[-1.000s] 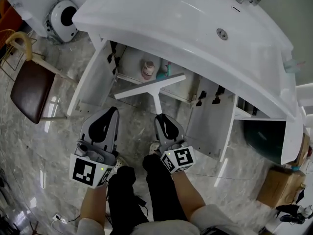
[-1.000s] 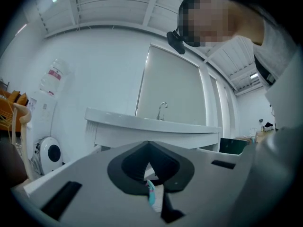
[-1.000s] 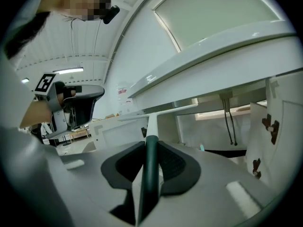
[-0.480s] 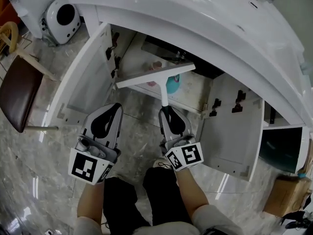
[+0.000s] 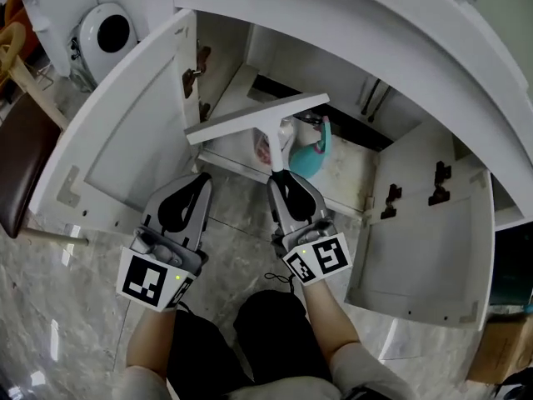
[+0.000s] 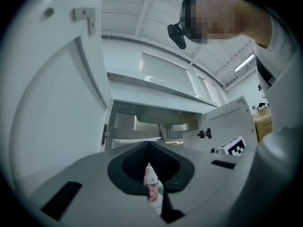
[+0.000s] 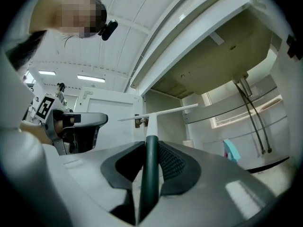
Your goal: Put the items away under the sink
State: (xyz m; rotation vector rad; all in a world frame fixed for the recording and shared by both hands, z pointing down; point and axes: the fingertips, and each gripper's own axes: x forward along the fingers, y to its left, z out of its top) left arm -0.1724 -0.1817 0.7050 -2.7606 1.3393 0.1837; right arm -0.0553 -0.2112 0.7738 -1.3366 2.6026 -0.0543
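A white squeegee [image 5: 258, 117] with a dark green handle points into the open cabinet under the sink [image 5: 375, 23]. My right gripper [image 5: 281, 177] is shut on that handle, and the blade [image 7: 161, 112] hangs level in front of the cabinet opening. My left gripper [image 5: 200, 182] hovers beside it at the left, shut with nothing held; its tips [image 6: 148, 142] touch. A pink bottle [image 6: 150, 186] and a teal bottle [image 5: 321, 144] stand on the cabinet floor just behind the blade. The pink bottle [image 5: 263, 148] is partly hidden by the squeegee.
The cabinet's left door [image 5: 125, 132] and right door [image 5: 425, 223] both stand wide open. Drain pipes [image 7: 251, 112] hang down at the cabinet's back. A brown chair [image 5: 12, 165] and a white round appliance [image 5: 104, 32] stand on the marble floor at the left.
Both grippers and the head have come lower and closer to the cabinet. The squeegee has moved forward to the cabinet opening, still held by the right gripper.
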